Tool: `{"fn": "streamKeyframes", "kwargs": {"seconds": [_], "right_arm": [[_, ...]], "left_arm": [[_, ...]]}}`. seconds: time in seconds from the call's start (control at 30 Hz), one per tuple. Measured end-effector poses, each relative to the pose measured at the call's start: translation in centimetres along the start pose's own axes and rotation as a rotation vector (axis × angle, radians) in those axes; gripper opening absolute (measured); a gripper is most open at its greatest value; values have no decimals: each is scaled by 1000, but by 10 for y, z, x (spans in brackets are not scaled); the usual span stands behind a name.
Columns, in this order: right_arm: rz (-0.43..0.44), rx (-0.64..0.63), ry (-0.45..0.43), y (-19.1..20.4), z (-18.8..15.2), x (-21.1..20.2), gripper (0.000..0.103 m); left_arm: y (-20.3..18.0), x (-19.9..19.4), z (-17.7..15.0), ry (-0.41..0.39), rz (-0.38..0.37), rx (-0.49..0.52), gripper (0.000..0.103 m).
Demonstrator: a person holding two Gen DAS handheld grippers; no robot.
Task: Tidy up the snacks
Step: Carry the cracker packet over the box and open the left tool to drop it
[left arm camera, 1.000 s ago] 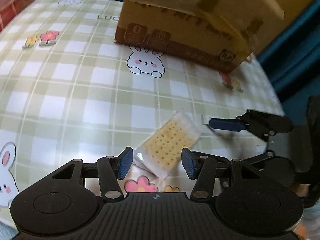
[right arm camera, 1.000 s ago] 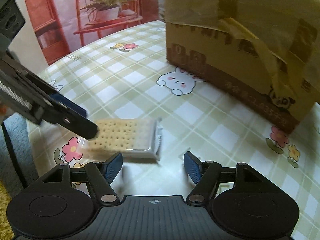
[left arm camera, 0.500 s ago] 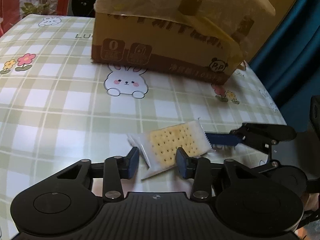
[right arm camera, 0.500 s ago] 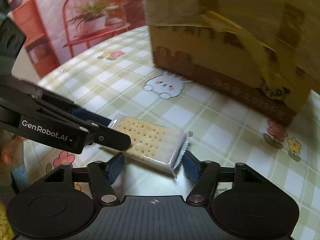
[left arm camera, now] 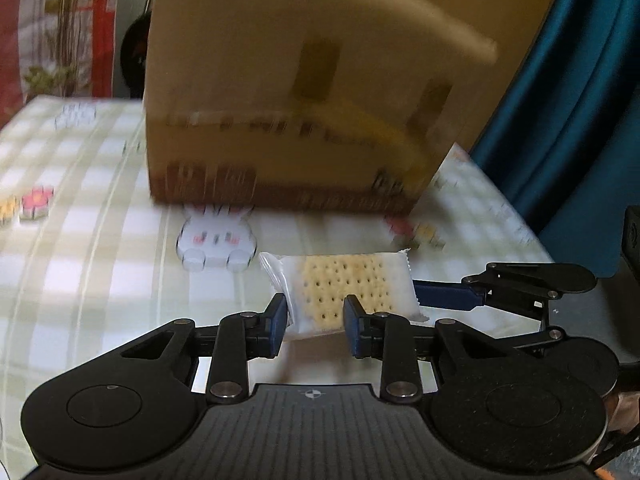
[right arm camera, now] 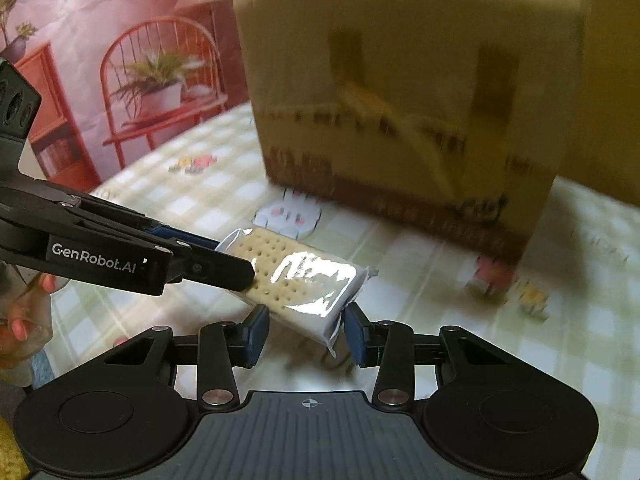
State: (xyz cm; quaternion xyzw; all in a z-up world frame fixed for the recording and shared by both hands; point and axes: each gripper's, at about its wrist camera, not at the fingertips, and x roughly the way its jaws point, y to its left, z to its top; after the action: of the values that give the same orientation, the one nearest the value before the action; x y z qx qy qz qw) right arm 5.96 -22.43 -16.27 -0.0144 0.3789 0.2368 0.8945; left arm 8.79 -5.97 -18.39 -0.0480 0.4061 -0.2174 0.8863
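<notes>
A clear-wrapped cracker packet (left arm camera: 344, 284) hangs just above the checked tablecloth (left arm camera: 100, 272), carried from both ends. My left gripper (left arm camera: 316, 320) has its blue pads against the packet's near end, and its jaws are still closing. In the right wrist view the same packet (right arm camera: 296, 280) lies across my right gripper (right arm camera: 306, 332), whose jaws are also closing, with the pads against its crimped end. The left gripper's fingers (right arm camera: 208, 264) come in from the left onto the packet's other end. The right gripper's fingers (left arm camera: 448, 296) reach in from the right in the left wrist view.
A tall taped cardboard box (left arm camera: 300, 120) stands on the table just behind the packet, also large in the right wrist view as the box (right arm camera: 400, 120). A teal curtain (left arm camera: 580, 100) hangs right. A person's hand (right arm camera: 20, 320) shows at the left edge. Background is motion-blurred.
Both grippers closed in on the packet from opposite ends and lifted it off the cloth. The views tilted up and moved nearer the box.
</notes>
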Motion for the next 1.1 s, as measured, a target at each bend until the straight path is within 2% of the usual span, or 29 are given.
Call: {"fn": "streamKeyframes", "kwargs": {"seconds": [0.13,0.37,0.5,0.57,0.77,0.97,1.1], "right_arm": [[-45,-57,-93,0,25,-27,38],[-105,-111,-275,-17,96,-74,38],[-146,-136,-336,-33,142,-82,38],[-156,-129,-350,-43,163,-77,38],[-178,-106,-325,-72,202,-38,38],[-182,-43,-261,-88,203,-2,40],[-182,-1,-229,-93,192,5,47]], "left_arm": [[-12,-24,28,-102,-20,32,32],[-36,-61,103,-289,-40,113,32],[-44,-57,147,-333,-18,157,32],[-39,-48,168,-333,-23,145,32],[-25,-14,197,-275,-6,120,33],[-15,13,198,-199,-8,59,33],[-10,21,196,-172,15,50,34]]}}
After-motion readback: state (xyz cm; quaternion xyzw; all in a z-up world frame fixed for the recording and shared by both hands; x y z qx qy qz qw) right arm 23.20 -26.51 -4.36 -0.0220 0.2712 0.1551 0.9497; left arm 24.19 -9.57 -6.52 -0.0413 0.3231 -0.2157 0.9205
